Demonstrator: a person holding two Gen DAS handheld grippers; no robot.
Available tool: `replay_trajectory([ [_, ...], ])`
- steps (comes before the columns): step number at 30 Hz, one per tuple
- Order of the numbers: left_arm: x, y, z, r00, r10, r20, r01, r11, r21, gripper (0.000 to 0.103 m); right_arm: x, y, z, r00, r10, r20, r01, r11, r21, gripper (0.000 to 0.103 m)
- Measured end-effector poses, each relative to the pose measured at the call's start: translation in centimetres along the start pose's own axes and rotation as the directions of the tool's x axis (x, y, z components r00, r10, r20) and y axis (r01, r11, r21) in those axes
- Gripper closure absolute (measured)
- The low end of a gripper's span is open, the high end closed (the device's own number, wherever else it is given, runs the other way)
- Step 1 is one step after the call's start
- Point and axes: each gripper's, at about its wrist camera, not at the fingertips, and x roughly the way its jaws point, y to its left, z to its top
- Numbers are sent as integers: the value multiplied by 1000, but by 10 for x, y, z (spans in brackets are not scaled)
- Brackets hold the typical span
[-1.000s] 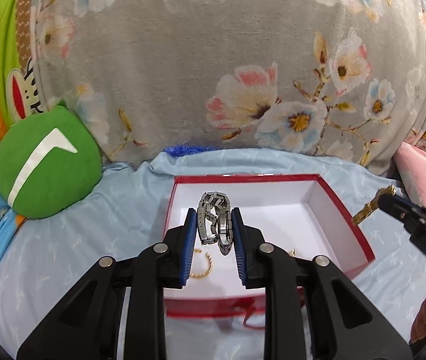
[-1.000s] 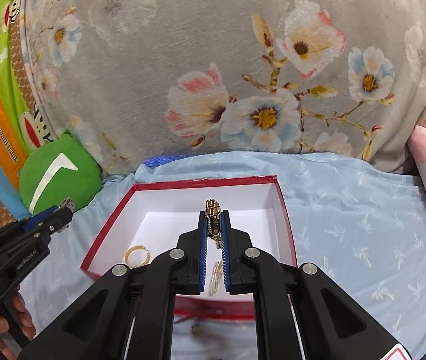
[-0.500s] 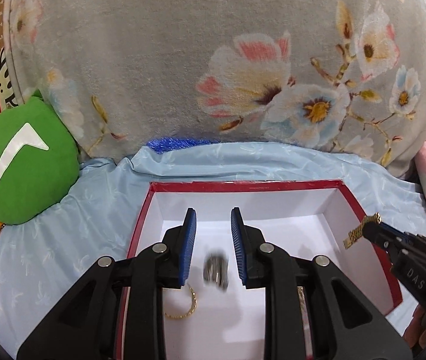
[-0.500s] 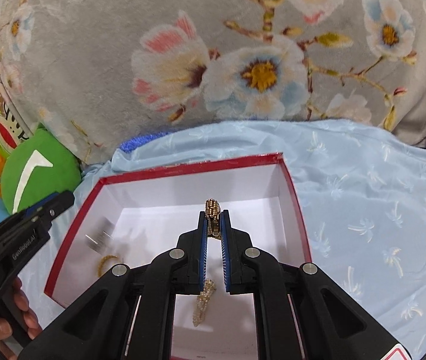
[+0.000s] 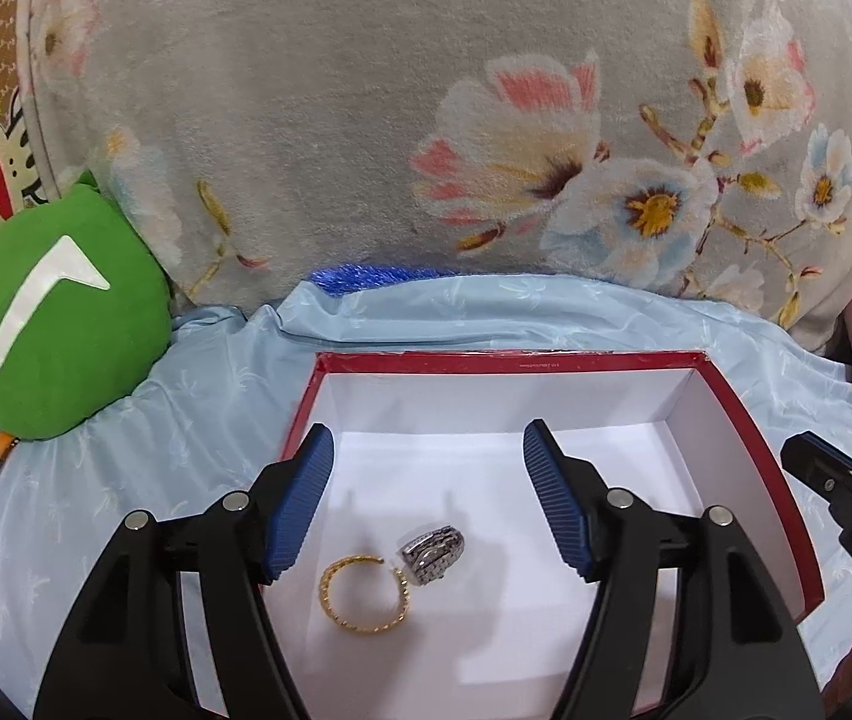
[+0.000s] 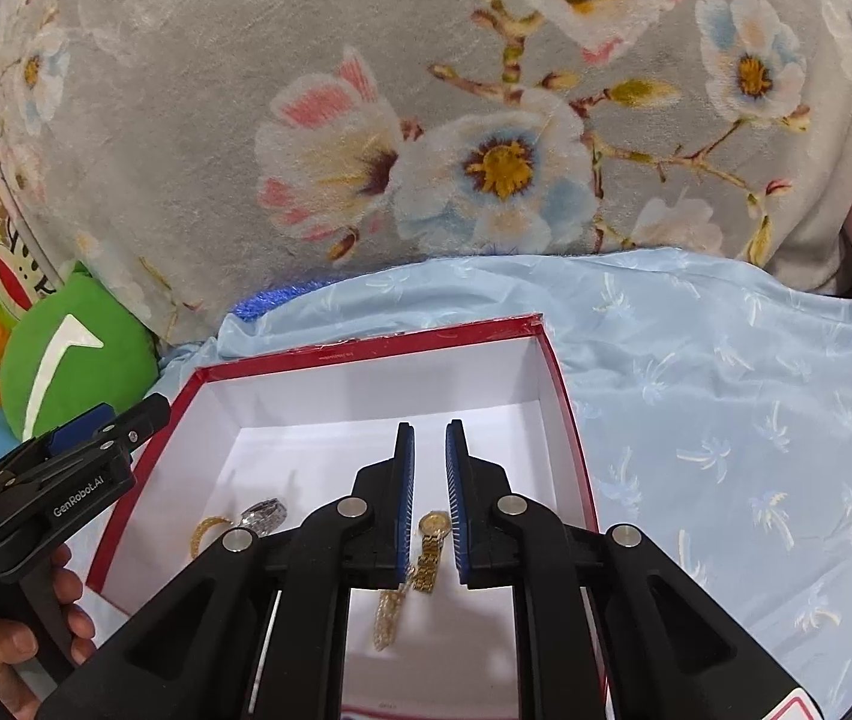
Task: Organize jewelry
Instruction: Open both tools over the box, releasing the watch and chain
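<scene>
On the blue sheet [image 5: 126, 480], both claws, left [image 5: 429, 504] and right [image 6: 429, 498], gape empty over the red box [image 5: 750, 420].

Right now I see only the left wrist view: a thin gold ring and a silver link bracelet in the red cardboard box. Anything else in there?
Observer: Yes, a gold metal wristwatch lies on the white floor of the red cardboard box, toward its right side.
Operator: Is the other claw holding it?
Observer: It seems not. The right gripper hovers above it, jaws slightly apart, nothing between them.
Operator: Who holds my claw?
Observer: A bare hand grips the handle of the left gripper.
</scene>
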Motion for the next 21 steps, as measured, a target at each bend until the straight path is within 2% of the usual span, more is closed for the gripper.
replay_trajectory([
  [2,-11,2,-3,1000,13,8,-13,1000,9,39,-11,2,-6,1000,6,5,-6,1000,-2,91],
  [5,-31,6,-14,1000,-4,11,4,1000,3,35,-34,6,-21,1000,-4,15,5,1000,-27,91],
  [9,-61,11,-41,1000,-21,-1,21,1000,15,33,-65,8,-51,1000,0,9,1,999,-42,80],
  [15,-91,23,-98,997,-38,-70,37,999,-18,32,-94,5,-115,997,-12,-70,9,999,-48,77],
  [21,-100,23,-155,984,-60,-167,55,998,-37,32,-96,10,-174,983,-33,-182,16,996,-91,77],
])
